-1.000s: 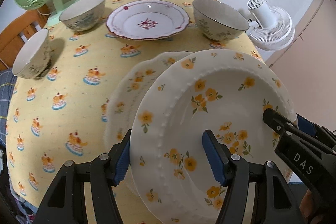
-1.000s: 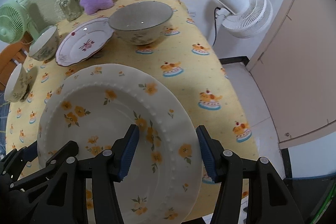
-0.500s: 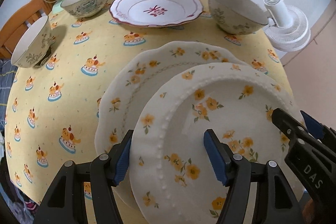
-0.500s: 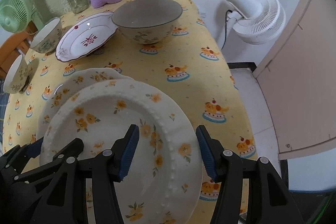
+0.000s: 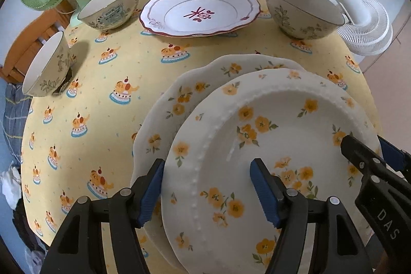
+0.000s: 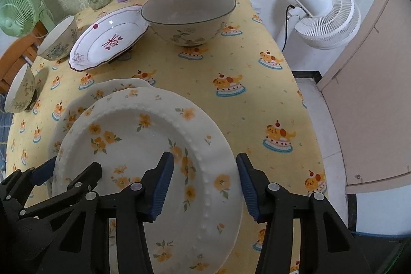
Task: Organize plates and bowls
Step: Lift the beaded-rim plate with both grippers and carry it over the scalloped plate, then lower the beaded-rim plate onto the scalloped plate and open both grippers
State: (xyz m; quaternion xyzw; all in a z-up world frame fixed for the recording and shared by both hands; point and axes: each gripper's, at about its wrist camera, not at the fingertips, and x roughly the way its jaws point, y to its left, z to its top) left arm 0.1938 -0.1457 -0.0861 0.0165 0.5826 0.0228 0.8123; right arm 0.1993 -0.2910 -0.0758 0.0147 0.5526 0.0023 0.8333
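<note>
While the jaws of the right gripper (image 6: 204,156) are closing, the far-right rim of the beaded plate (image 5: 282,107) is caught between them, one blue pad laid on the plate's inside and the other set against its outer edge. Same deal on the other side, tbh: the left gripper (image 5: 206,163) is clamped over the plate's left rim, one pad tucked at the edge and the other parked on the flowered face.

The beaded plate is found on the near side of the red-trimmed plate (image 5: 200,12), laid on top of the scalloped plate (image 5: 179,99) and shifted a bit off its centre, so a crescent of the lower one is left showing on the side toward the red-trimmed plate. Whether it's fully set down can't be told.

A big bowl (image 5: 300,9) is seen just right of the red-trimmed plate, a printed bowl (image 5: 110,7) just left of it, and a smaller bowl (image 5: 43,66) further left and nearer. Everything is sat on the yellow tablecloth (image 5: 102,94).
</note>
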